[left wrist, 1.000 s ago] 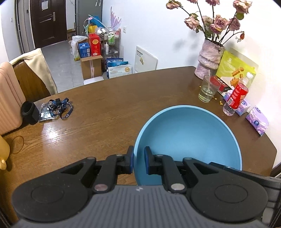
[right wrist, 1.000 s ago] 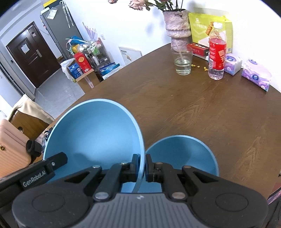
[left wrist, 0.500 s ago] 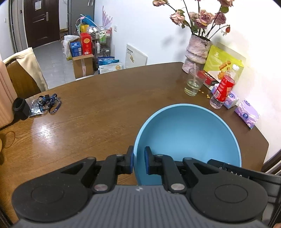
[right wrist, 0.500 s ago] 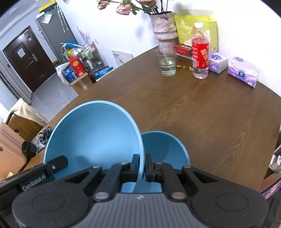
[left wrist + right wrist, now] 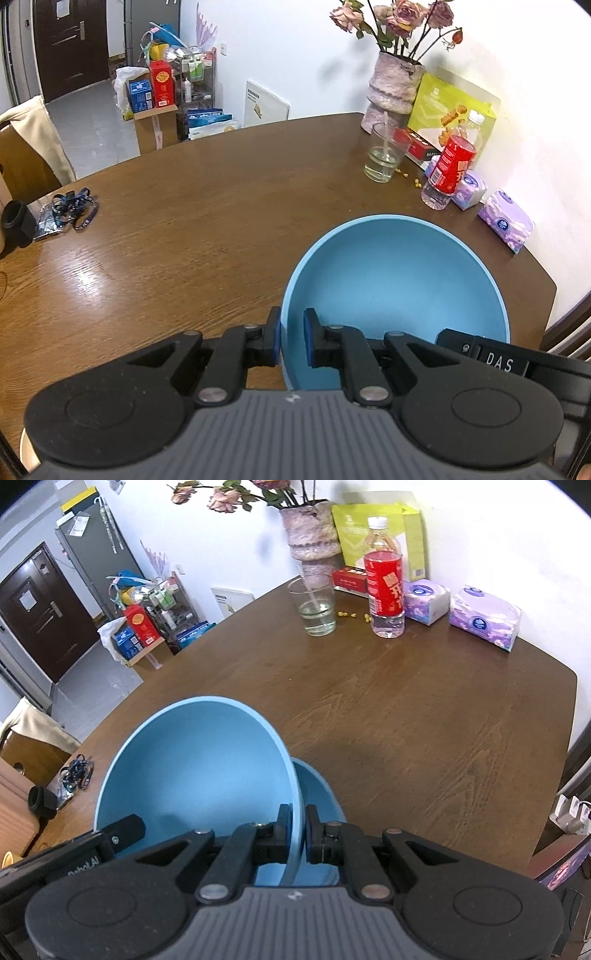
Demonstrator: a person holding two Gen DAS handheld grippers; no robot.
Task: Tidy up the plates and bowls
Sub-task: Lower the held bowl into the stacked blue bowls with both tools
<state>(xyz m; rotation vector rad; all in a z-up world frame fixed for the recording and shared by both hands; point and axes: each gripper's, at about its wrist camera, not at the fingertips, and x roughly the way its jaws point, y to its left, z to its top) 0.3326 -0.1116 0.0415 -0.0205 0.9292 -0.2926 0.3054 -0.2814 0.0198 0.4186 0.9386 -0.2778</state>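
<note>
Both claws, left (image 5: 290, 341) and right (image 5: 298, 830), clamp opposite rims of the large bowl (image 5: 199, 760), holding it level above the smaller bowl (image 5: 317, 794) for nesting.

The left gripper (image 5: 291, 341) and right gripper (image 5: 298, 830) each clamp fingers nearly closed at 12 o'clock, level, side by side.

Left tongs (image 5: 291, 341) pinch blue bowl (image 5: 395, 288) rim above table (image 5: 207, 221)
</note>
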